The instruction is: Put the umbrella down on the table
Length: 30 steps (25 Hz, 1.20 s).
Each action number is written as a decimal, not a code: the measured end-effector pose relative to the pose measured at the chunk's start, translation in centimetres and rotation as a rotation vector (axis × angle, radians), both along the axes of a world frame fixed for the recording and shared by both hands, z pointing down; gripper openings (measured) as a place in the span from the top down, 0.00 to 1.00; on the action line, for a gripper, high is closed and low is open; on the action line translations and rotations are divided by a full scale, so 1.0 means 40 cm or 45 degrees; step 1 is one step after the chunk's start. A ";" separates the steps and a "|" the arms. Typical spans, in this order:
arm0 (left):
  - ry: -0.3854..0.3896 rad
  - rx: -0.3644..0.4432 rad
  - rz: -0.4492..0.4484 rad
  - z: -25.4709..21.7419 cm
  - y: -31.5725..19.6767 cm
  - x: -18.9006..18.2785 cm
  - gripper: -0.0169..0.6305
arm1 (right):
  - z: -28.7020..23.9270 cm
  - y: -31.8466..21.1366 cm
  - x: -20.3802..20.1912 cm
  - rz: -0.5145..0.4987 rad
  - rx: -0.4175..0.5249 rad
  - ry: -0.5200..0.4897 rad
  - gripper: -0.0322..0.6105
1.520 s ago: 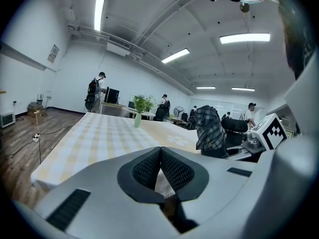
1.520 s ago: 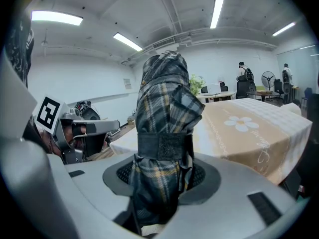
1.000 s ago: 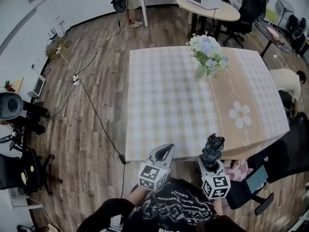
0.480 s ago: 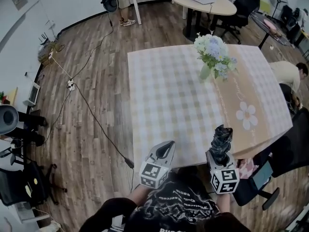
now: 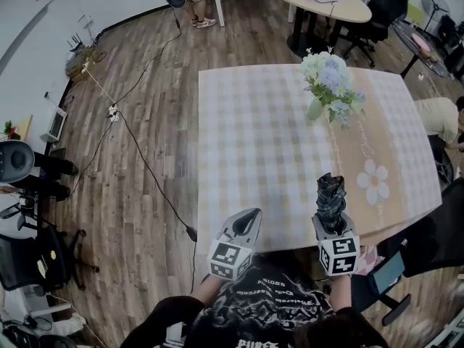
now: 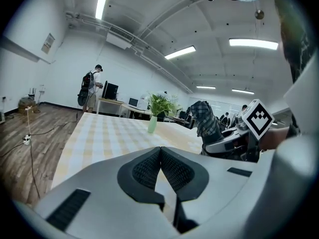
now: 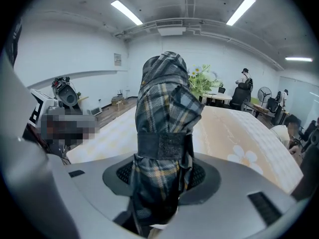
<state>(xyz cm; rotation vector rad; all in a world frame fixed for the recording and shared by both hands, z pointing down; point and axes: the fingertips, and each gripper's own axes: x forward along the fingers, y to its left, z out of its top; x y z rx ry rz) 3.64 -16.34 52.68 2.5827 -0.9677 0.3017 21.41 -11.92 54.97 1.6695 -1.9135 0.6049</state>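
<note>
Pinching plaid umbrella (image 7: 167,108) upright in right gripper (image 7: 162,176) fingers, with left gripper (image 6: 160,151) fingers pressed together, empty.
Risks rolling off bench (image 5: 254,136) at its 5 o'clock edge if released there.

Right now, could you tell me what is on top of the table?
A checked cloth covers the table; a vase of flowers stands near its far right corner. The cloth hides the table's own surface. The umbrella is not on it yet.
</note>
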 end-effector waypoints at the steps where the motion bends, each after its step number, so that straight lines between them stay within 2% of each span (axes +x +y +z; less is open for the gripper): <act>1: 0.002 -0.001 -0.017 0.001 -0.027 -0.011 0.94 | 0.002 -0.042 -0.008 -0.016 -0.011 0.015 0.64; 3: 0.005 -0.006 -0.047 0.007 -0.041 -0.040 0.94 | 0.006 -0.074 -0.029 -0.036 -0.027 0.030 0.64; 7: 0.003 -0.019 -0.094 0.025 0.020 -0.075 0.94 | 0.021 -0.041 -0.045 -0.089 -0.038 0.038 0.64; 14: -0.024 -0.042 -0.113 0.038 -0.013 -0.037 0.94 | 0.045 -0.160 -0.015 -0.194 -0.136 0.055 0.64; 21: -0.061 -0.040 -0.120 0.059 0.026 -0.020 0.94 | 0.077 -0.222 -0.006 -0.305 -0.190 0.098 0.64; 30: -0.088 -0.055 -0.133 0.073 0.007 -0.023 0.94 | 0.115 -0.373 -0.038 -0.395 -0.295 0.069 0.64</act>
